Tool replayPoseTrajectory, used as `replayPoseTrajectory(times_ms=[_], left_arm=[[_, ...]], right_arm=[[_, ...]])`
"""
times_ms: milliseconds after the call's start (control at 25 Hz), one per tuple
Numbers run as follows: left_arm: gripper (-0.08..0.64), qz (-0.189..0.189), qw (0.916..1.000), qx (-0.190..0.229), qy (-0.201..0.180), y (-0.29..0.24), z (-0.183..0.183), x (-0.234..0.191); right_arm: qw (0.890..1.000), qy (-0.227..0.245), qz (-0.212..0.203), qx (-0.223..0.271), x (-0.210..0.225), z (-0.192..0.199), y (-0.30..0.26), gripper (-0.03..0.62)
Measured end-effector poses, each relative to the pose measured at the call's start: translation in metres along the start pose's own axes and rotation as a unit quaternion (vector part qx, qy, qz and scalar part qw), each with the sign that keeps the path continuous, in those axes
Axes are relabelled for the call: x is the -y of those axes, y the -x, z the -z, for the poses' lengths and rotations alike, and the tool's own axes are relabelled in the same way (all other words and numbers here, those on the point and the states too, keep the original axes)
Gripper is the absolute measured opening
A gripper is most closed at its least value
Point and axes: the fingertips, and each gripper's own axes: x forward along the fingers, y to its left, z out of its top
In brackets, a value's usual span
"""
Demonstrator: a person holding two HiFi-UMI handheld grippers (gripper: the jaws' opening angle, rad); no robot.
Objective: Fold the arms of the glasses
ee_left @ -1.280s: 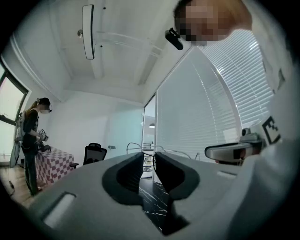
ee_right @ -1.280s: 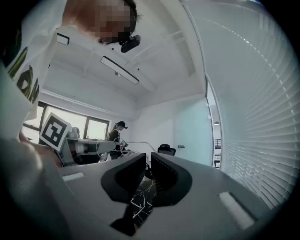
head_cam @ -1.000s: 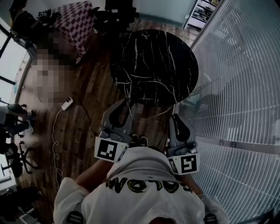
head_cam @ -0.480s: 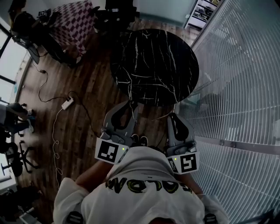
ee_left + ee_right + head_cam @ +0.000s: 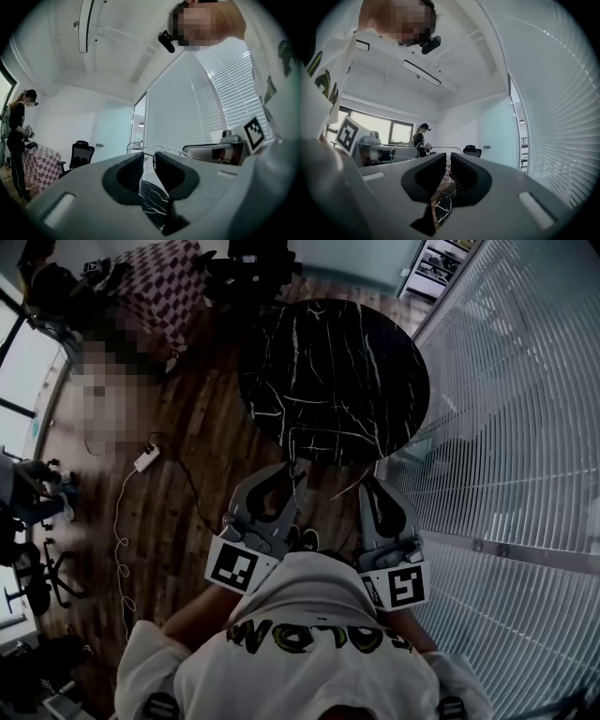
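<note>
We hold glasses [image 5: 400, 152] midair, marble table [image 5: 328, 371] at 12 o'clock beyond. Left gripper [image 5: 292, 474] clenched on thin wire frame, right gripper [image 5: 369, 486] apparently pinching opposite end. Frame's long axis runs 9-to-3 between claws, both equally near.

1. Dark wood plank floor [image 5: 187, 427], with a white power strip [image 5: 143, 461] and its cable lying at left
2. Round black marble table [image 5: 333, 381] at centre, far
3. White slatted blinds [image 5: 525, 399] fill the right side
4. Checkered tablecloth [image 5: 169, 282] at far left, with a black office chair [image 5: 79, 154] near it
5. White ceiling with a long light bar [image 5: 421, 73]; a bright window [image 5: 370, 129] lets in daylight
</note>
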Motion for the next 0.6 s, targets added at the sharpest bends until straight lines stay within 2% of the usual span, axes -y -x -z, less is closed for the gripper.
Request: replayPoseTrajectory(times_ms=[600], left_arm=[[0.08,0.039,0.9992,0.002,0.003,0.005,0.003,0.018]], right_arm=[[1.0,-0.006,-0.02,-0.005,-0.009,0.001,-0.005,0.034]])
